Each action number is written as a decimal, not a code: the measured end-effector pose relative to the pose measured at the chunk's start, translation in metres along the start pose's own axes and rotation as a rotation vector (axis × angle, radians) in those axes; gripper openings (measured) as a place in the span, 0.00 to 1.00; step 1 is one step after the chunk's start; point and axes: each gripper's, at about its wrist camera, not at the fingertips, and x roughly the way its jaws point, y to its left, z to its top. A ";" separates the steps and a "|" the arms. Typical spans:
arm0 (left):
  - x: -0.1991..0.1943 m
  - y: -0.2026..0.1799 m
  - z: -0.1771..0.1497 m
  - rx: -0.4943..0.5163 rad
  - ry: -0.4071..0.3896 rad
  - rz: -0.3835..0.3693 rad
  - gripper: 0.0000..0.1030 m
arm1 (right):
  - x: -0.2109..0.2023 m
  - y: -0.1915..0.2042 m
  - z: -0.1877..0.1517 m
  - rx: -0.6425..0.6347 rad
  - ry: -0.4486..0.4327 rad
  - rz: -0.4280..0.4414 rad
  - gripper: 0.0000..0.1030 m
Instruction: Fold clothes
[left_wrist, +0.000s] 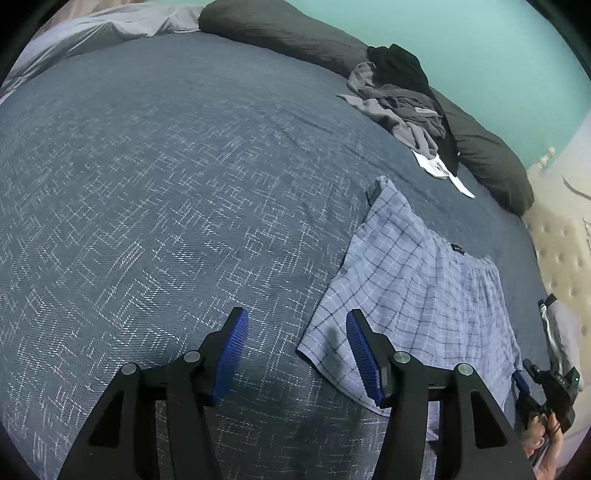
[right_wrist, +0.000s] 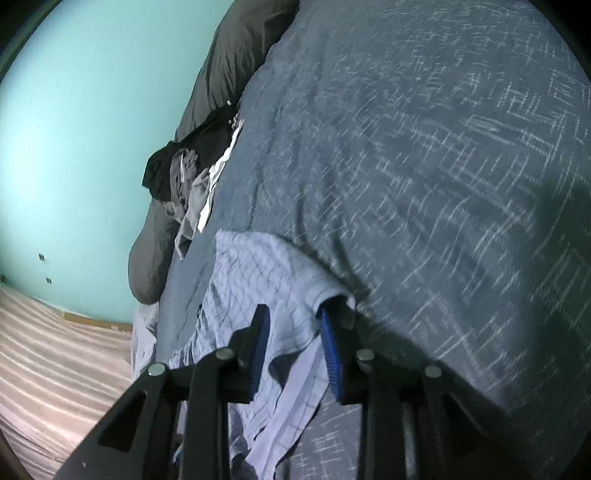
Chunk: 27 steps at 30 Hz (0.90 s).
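Light blue checked shorts (left_wrist: 424, 280) lie spread on the dark blue patterned bedspread (left_wrist: 166, 184) at the right of the left wrist view. My left gripper (left_wrist: 295, 314) hovers open over the bedspread, its right finger above the shorts' near left corner, nothing between its pads. In the right wrist view the shorts (right_wrist: 258, 269) are bunched at the bed's edge. My right gripper (right_wrist: 292, 310) has its jaws apart with a loose fold of the fabric lying between them and draped over the right finger; the pads do not press on it.
A pile of grey and black clothes (left_wrist: 402, 96) with a white garment (left_wrist: 439, 168) lies against dark grey pillows (left_wrist: 288, 29) at the head of the bed. A cream tufted headboard (left_wrist: 561, 251) is at the right. A hand (left_wrist: 541, 430) shows at the lower right edge.
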 end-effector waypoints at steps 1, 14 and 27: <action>0.000 0.000 0.000 0.001 0.000 0.000 0.58 | 0.001 0.000 -0.001 -0.001 0.003 -0.004 0.28; 0.002 -0.005 -0.002 0.013 0.006 -0.005 0.58 | 0.016 0.009 -0.018 -0.020 0.055 -0.016 0.28; 0.001 -0.005 -0.003 0.012 0.009 0.000 0.58 | 0.004 -0.006 -0.006 0.047 -0.029 0.031 0.00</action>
